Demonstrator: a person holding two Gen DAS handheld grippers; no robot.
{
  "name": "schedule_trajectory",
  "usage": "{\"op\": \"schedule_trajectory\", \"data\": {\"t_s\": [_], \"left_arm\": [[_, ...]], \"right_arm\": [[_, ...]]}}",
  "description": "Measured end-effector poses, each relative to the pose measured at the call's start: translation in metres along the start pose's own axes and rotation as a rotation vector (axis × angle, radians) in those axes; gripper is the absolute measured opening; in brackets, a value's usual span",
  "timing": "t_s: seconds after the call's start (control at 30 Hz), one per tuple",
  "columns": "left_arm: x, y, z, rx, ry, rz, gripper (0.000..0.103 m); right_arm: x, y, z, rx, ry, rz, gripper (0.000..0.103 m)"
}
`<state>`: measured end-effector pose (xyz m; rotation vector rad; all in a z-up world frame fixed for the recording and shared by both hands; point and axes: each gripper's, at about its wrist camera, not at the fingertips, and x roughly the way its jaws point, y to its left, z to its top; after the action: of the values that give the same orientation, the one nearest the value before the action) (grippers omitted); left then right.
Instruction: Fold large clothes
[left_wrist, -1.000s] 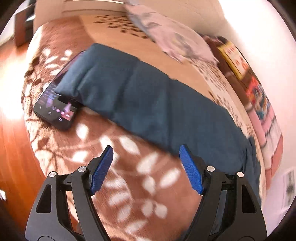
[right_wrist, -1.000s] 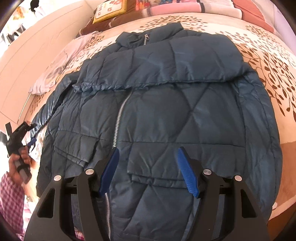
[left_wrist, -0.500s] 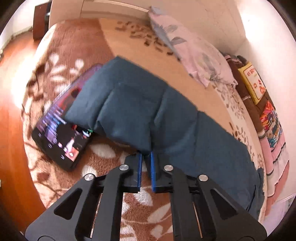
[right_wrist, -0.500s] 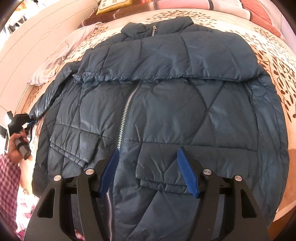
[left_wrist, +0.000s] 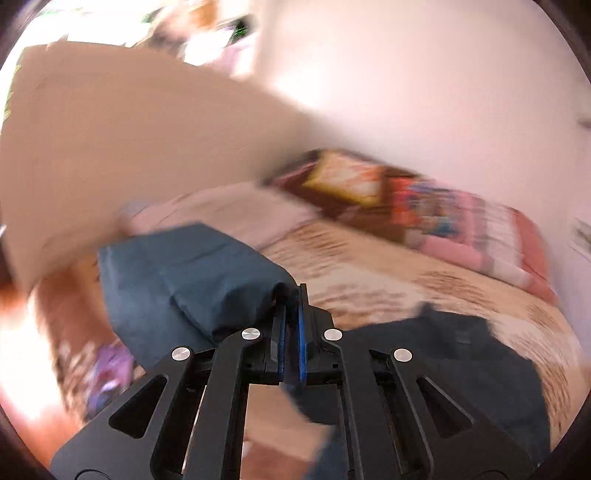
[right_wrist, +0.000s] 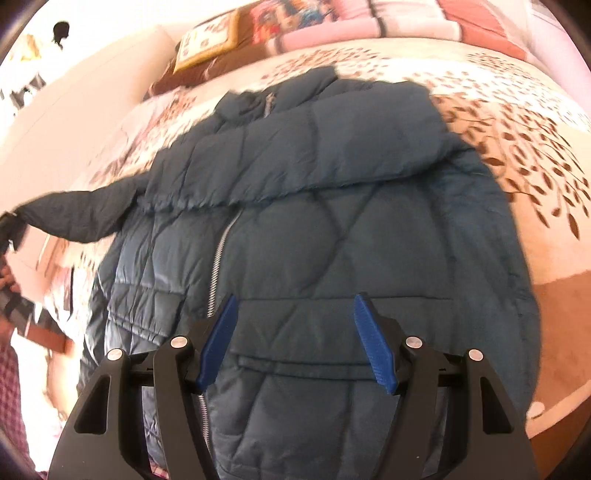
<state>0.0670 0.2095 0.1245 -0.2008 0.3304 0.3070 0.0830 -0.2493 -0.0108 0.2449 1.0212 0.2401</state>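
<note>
Sleeve-fold step I'd say: left tongs (left_wrist: 291, 325) clenched on the sleeve (left_wrist: 192, 280), lifted off the bed (right_wrist: 517, 122). Next it needs carrying across onto the jacket (right_wrist: 332, 229) spread there. Right tongs (right_wrist: 295, 343) hang released over the near hem. Only the right view shows the whole jacket; the left is blurry

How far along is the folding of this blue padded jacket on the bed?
Done: one sleeve already lies folded across the chest of the jacket. In hand: the left gripper is shut on the other sleeve and holds it lifted off the bed. Left: laying that sleeve across and folding the body; the right gripper hovers open.
</note>
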Motion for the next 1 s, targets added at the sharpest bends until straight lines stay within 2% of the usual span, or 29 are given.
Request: {"op": "schedule_trajectory", "data": {"t_s": [0.03, 0.1, 0.17, 0.2, 0.27, 0.3, 0.4, 0.5, 0.53, 0.57, 0.6, 0.63, 0.67, 0.77, 0.87, 1.0], "left_arm": [[-0.004, -0.016, 0.004, 0.027, -0.009, -0.038, 0.004], [-0.018, -0.067, 0.006, 0.117, -0.018, -0.167, 0.004], [-0.024, -0.106, 0.001, 0.176, 0.005, -0.265, 0.004], [-0.024, -0.132, -0.007, 0.215, 0.037, -0.331, 0.004], [-0.021, -0.170, -0.025, 0.270, 0.094, -0.409, 0.004], [-0.014, -0.195, -0.041, 0.305, 0.147, -0.449, 0.004], [0.008, -0.245, -0.091, 0.377, 0.289, -0.499, 0.005], [0.031, -0.278, -0.146, 0.470, 0.425, -0.467, 0.008], [0.039, -0.284, -0.162, 0.500, 0.484, -0.459, 0.019], [0.043, -0.285, -0.172, 0.520, 0.534, -0.462, 0.035], [0.044, -0.286, -0.182, 0.535, 0.583, -0.465, 0.043], [0.041, -0.286, -0.188, 0.545, 0.619, -0.481, 0.056], [0.034, -0.284, -0.190, 0.557, 0.620, -0.499, 0.062], [0.012, -0.269, -0.186, 0.608, 0.583, -0.545, 0.071], [0.003, -0.244, -0.175, 0.591, 0.576, -0.563, 0.072], [-0.002, -0.198, -0.160, 0.492, 0.556, -0.504, 0.072]], "right_arm": [[-0.005, -0.008, 0.000, 0.018, -0.012, -0.001, 0.065], [-0.014, -0.023, -0.001, 0.053, -0.031, -0.002, 0.065], [-0.022, -0.038, -0.003, 0.085, -0.048, -0.008, 0.065], [-0.025, -0.046, -0.005, 0.100, -0.056, -0.013, 0.065], [-0.032, -0.064, -0.009, 0.137, -0.070, -0.023, 0.065], [-0.035, -0.073, -0.011, 0.160, -0.075, -0.026, 0.065], [-0.042, -0.097, -0.020, 0.221, -0.083, -0.033, 0.065], [-0.045, -0.111, -0.025, 0.259, -0.082, -0.031, 0.065], [-0.045, -0.113, -0.026, 0.265, -0.080, -0.029, 0.065], [-0.045, -0.114, -0.027, 0.265, -0.075, -0.027, 0.065], [-0.044, -0.114, -0.027, 0.261, -0.070, -0.023, 0.065], [-0.043, -0.113, -0.027, 0.254, -0.066, -0.019, 0.065], [-0.041, -0.111, -0.026, 0.248, -0.063, -0.017, 0.065], [-0.029, -0.097, -0.021, 0.223, -0.040, 0.007, 0.065], [-0.014, -0.074, -0.012, 0.184, -0.013, 0.051, 0.065], [0.010, -0.042, 0.004, 0.124, 0.027, 0.096, 0.066]]}}
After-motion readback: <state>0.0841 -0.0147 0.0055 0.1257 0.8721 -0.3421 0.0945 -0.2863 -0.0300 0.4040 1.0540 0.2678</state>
